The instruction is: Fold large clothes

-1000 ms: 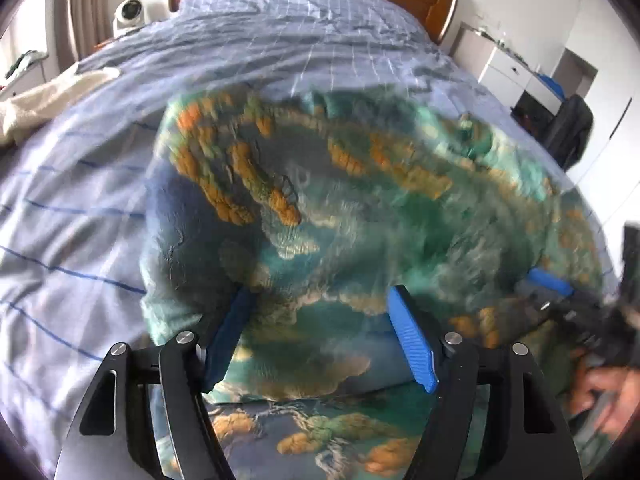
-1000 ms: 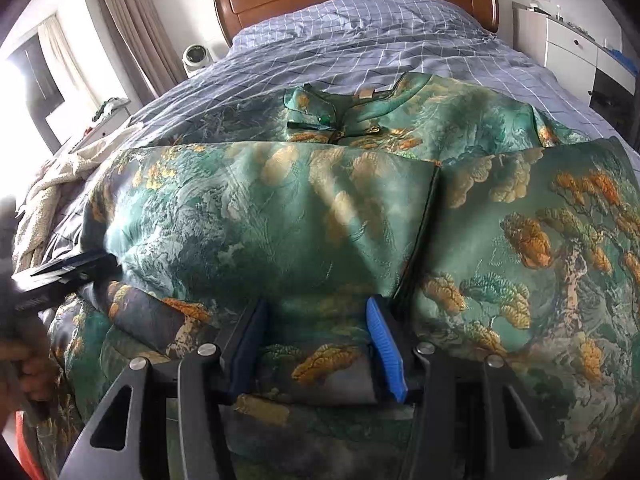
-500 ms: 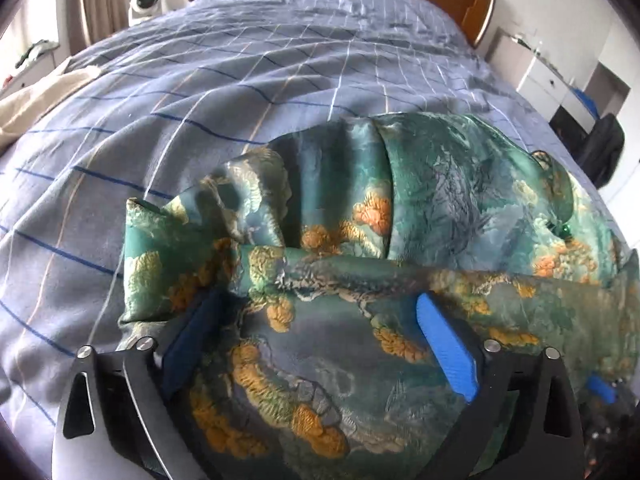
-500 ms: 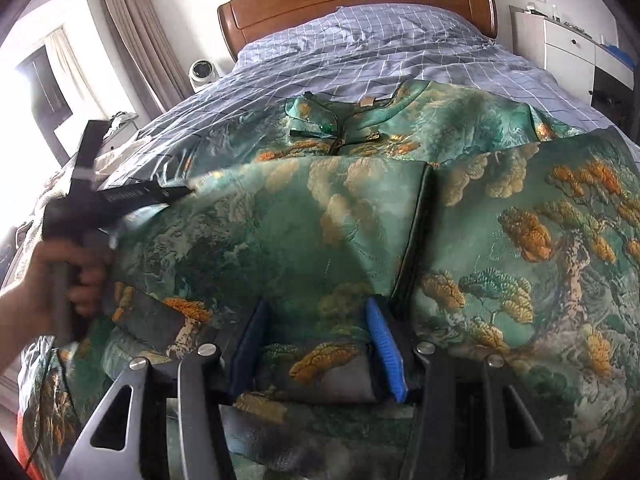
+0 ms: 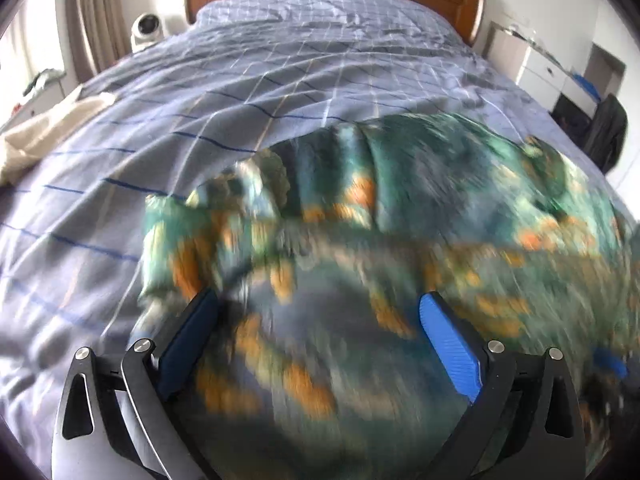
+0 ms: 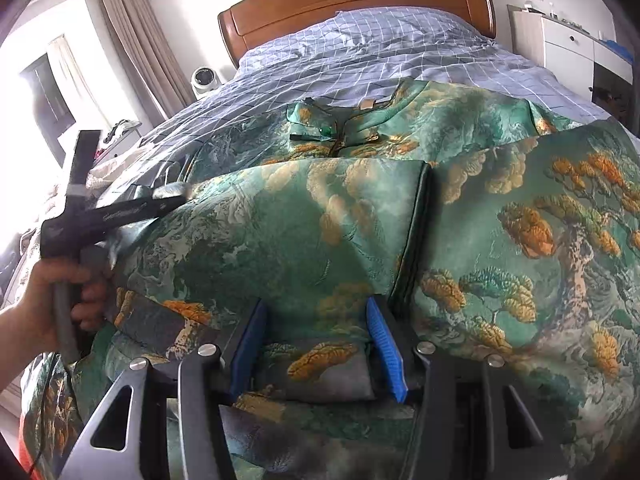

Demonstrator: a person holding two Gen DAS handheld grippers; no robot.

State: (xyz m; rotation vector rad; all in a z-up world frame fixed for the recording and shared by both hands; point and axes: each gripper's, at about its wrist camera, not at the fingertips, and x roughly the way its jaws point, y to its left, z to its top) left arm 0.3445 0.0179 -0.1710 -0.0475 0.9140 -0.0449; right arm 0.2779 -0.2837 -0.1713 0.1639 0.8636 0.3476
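A green brocade garment (image 6: pixel 280 232) with orange pine patterns lies on the bed, its collar toward the headboard and one side folded over the middle. My right gripper (image 6: pixel 316 308) is shut on a folded edge of it at the near side. My left gripper (image 5: pixel 320 300) stands wide open just above the garment (image 5: pixel 400 200), with blurred cloth lying loose between its blue pads (image 5: pixel 448 340). In the right wrist view the left gripper (image 6: pixel 120 208), held by a hand (image 6: pixel 40 300), is at the left edge of the folded flap.
The bed has a blue checked sheet (image 5: pixel 280 80) and a wooden headboard (image 6: pixel 360 0). A cream cloth (image 5: pixel 40 128) lies at the left edge, with a small white round device (image 5: pixel 146 28) behind it. White drawers (image 6: pixel 572 40) stand on the right.
My left gripper's jaws widened and let go of the cloth, which now lies flat. It also moved up along the flap's left edge. The right gripper kept still.
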